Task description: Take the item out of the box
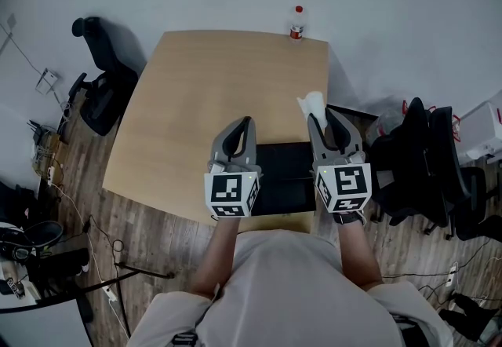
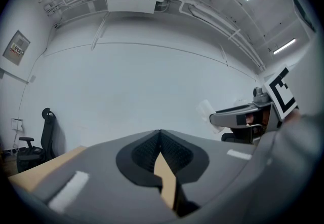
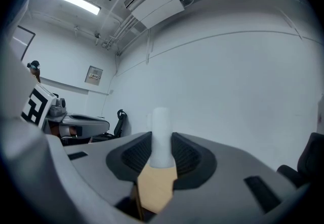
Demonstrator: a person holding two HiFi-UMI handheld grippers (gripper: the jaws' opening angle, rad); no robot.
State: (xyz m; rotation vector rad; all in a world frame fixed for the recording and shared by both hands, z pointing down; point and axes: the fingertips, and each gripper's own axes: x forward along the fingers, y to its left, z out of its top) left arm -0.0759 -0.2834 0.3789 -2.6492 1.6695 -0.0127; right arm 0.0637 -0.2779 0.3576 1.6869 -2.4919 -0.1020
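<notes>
My right tongs (image 3: 162, 139) grip a pale white item (image 1: 311, 104), held out past the far edge of the black box (image 1: 282, 180) on the wooden table (image 1: 204, 86). My left tongs (image 2: 160, 134), alongside, are pressed together, holding nothing.

Left gripper (image 1: 245, 126) and right gripper (image 1: 325, 122) are over the near edge of the counter (image 1: 212, 78), with the black box (image 1: 281, 180) between them. White item (image 1: 312, 104) sticks out past the right fingers (image 1: 315, 133). Left fingers (image 1: 250, 141) are together. Red-capped bottle (image 1: 296, 23) at the far edge. Office chair (image 1: 98, 90) left, more chairs (image 1: 423, 157) right, wood floor (image 1: 157, 243).
</notes>
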